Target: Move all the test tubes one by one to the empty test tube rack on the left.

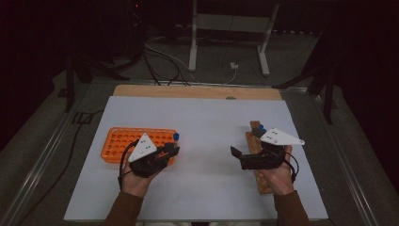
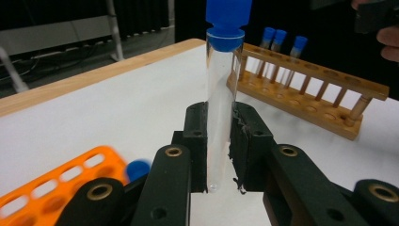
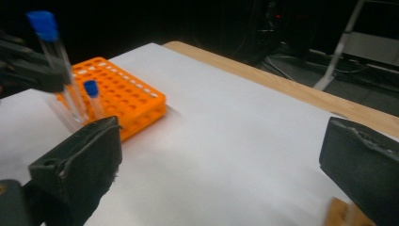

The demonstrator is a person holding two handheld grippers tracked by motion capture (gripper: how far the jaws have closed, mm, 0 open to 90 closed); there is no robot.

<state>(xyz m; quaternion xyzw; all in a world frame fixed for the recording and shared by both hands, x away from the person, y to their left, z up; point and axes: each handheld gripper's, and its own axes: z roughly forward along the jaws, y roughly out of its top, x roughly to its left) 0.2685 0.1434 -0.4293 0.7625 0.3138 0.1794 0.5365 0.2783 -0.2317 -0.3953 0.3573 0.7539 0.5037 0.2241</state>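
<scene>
Standing upright, a clear glass test tube with a blue cap [image 2: 220, 94] is clamped by the left gripper [image 2: 219, 146]; the right gripper [image 3: 221, 155] is spread wide, nothing between its jaws.

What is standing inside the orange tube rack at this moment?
One blue-capped tube stands in the orange rack at its corner. The other holes visible look empty; the left tool covers part of the rack.

The test tube [image 2: 219, 108] is clear glass with a bright blue cap. Beside it, the plastic rack [image 1: 123, 141] is vivid orange, patterned with rows of round holes. Farther from the orange rack, the wooden rack [image 2: 324, 101] is honey-brown, holding blue-capped tubes. The table sheet [image 1: 207, 122] is plain white; jaws are black.
</scene>
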